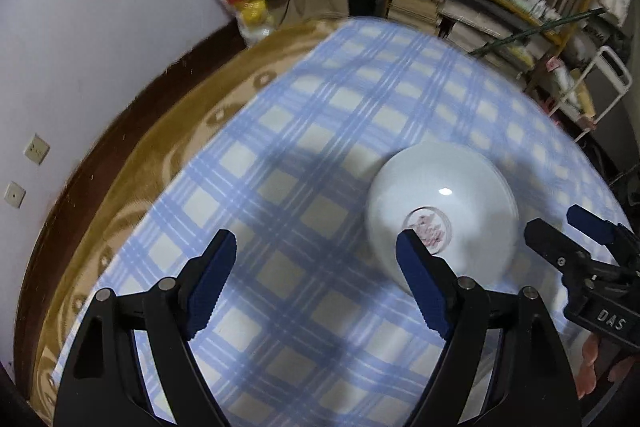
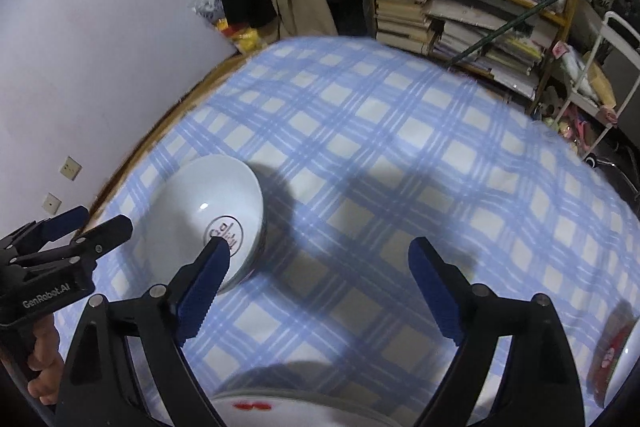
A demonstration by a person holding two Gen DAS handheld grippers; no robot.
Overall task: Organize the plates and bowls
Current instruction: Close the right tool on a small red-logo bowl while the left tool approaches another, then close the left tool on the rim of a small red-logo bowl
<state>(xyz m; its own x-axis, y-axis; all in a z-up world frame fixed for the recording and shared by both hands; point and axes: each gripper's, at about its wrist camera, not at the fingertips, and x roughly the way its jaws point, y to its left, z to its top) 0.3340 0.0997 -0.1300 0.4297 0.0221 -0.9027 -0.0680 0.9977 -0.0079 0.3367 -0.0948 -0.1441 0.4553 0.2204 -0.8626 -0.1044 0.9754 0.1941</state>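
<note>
A white bowl (image 1: 440, 211) with a red mark inside sits on the blue-checked cloth (image 1: 304, 155), between the two grippers. The left gripper (image 1: 316, 247) and right gripper (image 2: 320, 251) both hang spread wide, holding nothing.

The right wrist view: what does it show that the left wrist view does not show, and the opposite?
Only the right wrist view shows a white dish with red marks at the bottom edge and a red-patterned dish at the right edge. Only the left wrist view shows the brown patterned blanket beside the cloth. Both show the white ceramic bowl with a round emblem inside, the blue checked cloth, and the open left claw and right claw.
</note>
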